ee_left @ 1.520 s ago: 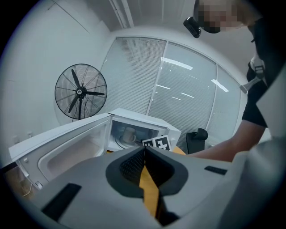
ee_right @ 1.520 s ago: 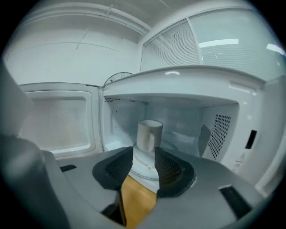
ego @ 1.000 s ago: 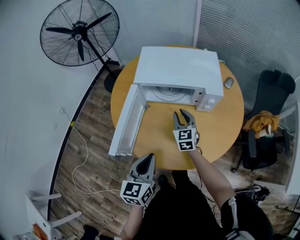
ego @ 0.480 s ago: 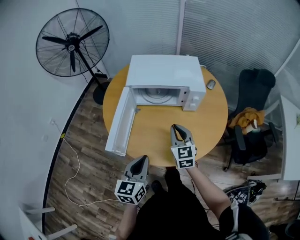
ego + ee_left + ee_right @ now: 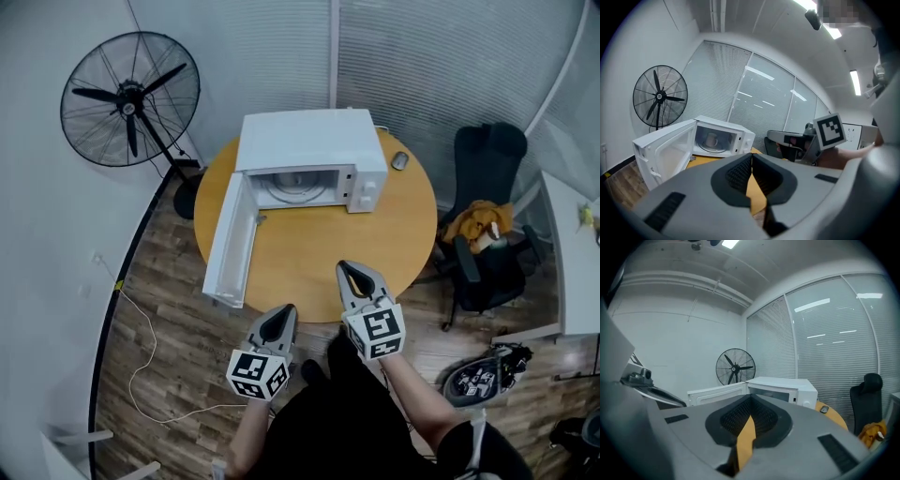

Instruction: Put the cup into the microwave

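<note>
The white microwave (image 5: 305,141) stands at the back of the round wooden table (image 5: 394,234), its door (image 5: 228,239) swung open to the left. A pale cup (image 5: 711,139) sits inside on the turntable, visible only in the left gripper view. My left gripper (image 5: 280,315) hangs off the table's near edge, shut and empty. Over the table's near rim, well short of the microwave, my right gripper (image 5: 352,271) is shut; its jaws have just been closing with nothing between them. In the right gripper view the shut right gripper (image 5: 749,403) points past the microwave (image 5: 783,386).
A large black floor fan (image 5: 129,98) stands at the left behind the table. A computer mouse (image 5: 400,160) lies to the right of the microwave. A black chair (image 5: 489,155) with an orange cloth (image 5: 478,223) is at the right, a bag (image 5: 483,380) on the floor.
Both grippers have drawn back from the microwave toward the person. The right gripper, open over the table before, has closed and now sits at the near rim.
</note>
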Demonstrator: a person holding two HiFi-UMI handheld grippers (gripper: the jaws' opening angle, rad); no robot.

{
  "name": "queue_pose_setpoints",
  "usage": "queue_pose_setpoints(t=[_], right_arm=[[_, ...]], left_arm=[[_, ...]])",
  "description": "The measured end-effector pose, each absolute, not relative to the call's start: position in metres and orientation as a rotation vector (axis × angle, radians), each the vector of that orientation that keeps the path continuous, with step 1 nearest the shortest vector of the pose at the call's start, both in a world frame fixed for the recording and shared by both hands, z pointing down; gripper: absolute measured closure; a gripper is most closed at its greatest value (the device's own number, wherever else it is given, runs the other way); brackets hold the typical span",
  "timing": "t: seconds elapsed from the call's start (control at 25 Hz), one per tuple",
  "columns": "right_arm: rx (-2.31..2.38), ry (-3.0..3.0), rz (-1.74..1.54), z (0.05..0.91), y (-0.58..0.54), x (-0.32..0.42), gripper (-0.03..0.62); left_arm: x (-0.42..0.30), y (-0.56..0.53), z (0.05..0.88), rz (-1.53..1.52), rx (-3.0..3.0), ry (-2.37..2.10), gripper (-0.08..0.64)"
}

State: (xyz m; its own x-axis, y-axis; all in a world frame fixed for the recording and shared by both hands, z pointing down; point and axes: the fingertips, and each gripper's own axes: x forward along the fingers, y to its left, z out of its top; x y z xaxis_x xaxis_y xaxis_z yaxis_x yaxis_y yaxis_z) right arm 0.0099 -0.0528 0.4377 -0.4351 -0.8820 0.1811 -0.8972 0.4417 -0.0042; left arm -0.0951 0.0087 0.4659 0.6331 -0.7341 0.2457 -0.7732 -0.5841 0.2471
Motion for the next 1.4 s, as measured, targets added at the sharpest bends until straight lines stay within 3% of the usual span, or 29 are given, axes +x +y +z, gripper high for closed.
queue_pose_setpoints(t=[0.52, 1.4], right_arm=[[1.451, -2.615, 0.206, 0.428, 0.006, 0.018, 0.583], [1.460, -2.626, 0.224, 0.430, 0.008, 0.029, 0.584]], left_arm=[[-0.086, 0.014, 0.461, 0.169, 2.572, -1.153, 0.563], [-0.078, 0.005, 0.461, 0.175, 2.574, -1.131, 0.565]])
